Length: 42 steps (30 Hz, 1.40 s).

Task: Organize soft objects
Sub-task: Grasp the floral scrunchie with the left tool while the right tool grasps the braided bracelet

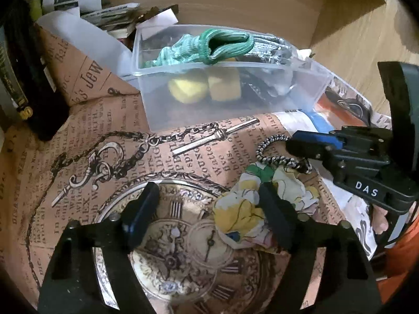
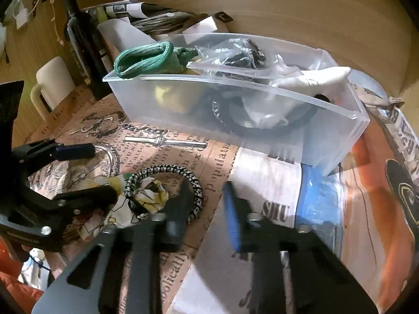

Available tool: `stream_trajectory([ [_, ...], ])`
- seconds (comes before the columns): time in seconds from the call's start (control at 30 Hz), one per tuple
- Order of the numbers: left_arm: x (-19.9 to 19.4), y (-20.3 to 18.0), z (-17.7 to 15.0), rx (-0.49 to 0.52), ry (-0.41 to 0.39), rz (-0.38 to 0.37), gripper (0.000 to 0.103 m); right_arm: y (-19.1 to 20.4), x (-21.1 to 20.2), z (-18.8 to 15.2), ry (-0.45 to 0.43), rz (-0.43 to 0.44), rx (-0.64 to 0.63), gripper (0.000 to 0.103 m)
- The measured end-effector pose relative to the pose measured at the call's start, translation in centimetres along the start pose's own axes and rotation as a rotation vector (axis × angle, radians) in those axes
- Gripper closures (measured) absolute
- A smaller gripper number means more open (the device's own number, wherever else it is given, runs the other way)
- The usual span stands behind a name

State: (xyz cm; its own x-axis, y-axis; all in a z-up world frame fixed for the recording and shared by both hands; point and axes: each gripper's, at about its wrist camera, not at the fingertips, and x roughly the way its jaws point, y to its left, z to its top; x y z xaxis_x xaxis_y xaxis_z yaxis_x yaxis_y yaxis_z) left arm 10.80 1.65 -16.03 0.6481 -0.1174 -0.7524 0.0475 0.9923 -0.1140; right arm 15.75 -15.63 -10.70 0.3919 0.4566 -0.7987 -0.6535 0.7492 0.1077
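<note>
Down on the clock-printed paper (image 1: 78, 141), the left gripper (image 1: 209, 209) stood wide open over the printed watch face, holding nothing. Its right finger (image 1: 275, 214) lay against the left side of the crumpled floral cloth (image 1: 243, 214), which sat at about four o'clock in the left wrist view, while the other finger rested well clear at about eight o'clock.

A black-and-white braided cord loop (image 2: 167, 191) lay partly on that cloth (image 2: 154, 198), at about eight o'clock in the right wrist view. The right gripper (image 2: 207, 209) was open a moderate way, empty, with its left finger (image 2: 180, 209) just beside or over the near edge of the loop; whether it touched could not be told. Its blue-padded finger (image 2: 233, 217) hung above the white and blue printed sheet (image 2: 264, 183).

Behind, at about twelve o'clock in both views, stood the clear plastic bin (image 2: 340, 136). A green braided rope (image 2: 144, 57) hung over its left rim, and inside showed a yellow soft piece (image 1: 188, 89), a clear bag of dark items (image 2: 241, 52) and a white soft object (image 2: 322, 78) at the right end. A dark bottle (image 2: 78, 34) stood left of the bin.
</note>
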Motion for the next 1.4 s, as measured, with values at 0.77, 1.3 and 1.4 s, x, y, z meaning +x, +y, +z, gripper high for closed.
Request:
stream_trajectory([
  [0.77,-5.4,0.4,1.0,-0.017,-0.157,0.006,0.095,0.4,-0.5,1.0,-0.029,-0.019,-0.063,0.088],
  [1.3,-10.1,1.6,4.5,-0.028,-0.356,0.016,0.095,0.8,-1.4,1.2,-0.106,-0.033,-0.075,0.096],
  [1.4,-10.9,1.4,5.5,-0.019,-0.400,0.016,0.095,0.8,-3.7,1.5,-0.177,-0.052,-0.068,0.096],
])
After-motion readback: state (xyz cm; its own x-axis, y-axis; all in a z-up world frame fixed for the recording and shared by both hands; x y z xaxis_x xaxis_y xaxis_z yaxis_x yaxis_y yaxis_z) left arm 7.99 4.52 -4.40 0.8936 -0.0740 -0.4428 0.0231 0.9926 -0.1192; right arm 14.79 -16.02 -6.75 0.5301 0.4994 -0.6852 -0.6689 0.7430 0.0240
